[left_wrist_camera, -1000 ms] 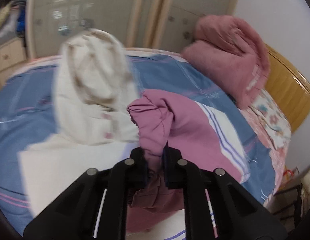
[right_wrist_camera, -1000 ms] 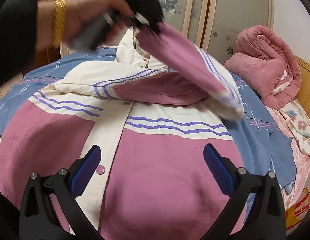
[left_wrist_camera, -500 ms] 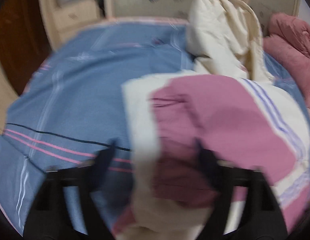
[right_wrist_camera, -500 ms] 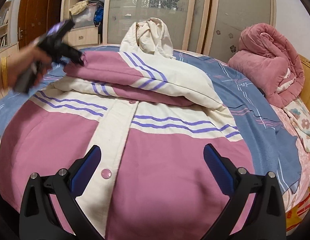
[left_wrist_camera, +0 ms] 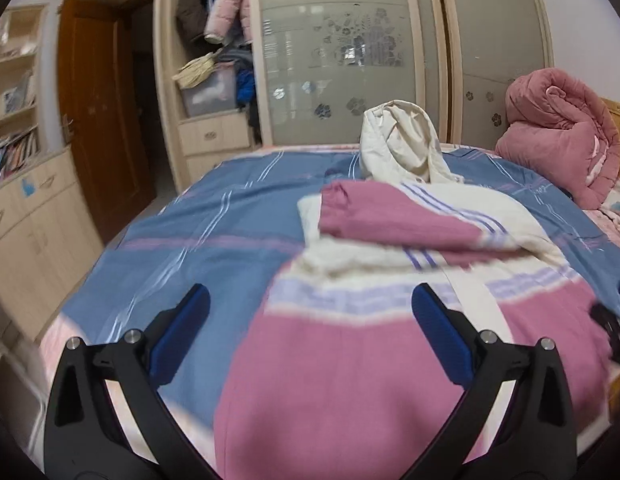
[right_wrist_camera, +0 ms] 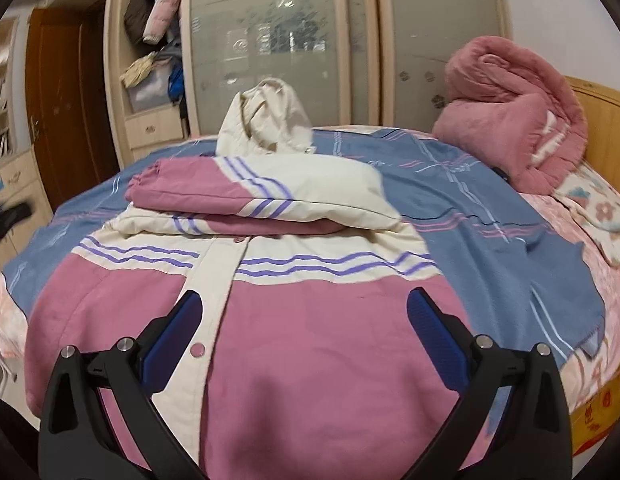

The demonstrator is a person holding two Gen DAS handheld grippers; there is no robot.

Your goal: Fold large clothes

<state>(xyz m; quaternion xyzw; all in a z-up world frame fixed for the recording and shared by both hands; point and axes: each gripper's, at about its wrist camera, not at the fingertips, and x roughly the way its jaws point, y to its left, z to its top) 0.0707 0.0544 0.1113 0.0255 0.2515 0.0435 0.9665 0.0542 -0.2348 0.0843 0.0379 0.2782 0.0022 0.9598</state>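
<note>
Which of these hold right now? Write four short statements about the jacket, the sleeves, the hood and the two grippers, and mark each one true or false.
1. Both sleeves lie folded across the jacket. True.
2. The left gripper is shut on a sleeve. False: it is open, holding nothing.
3. The cream hood stands upright beyond the sleeves. True.
4. The right gripper grips the hem. False: its fingers are spread apart above the jacket.
</note>
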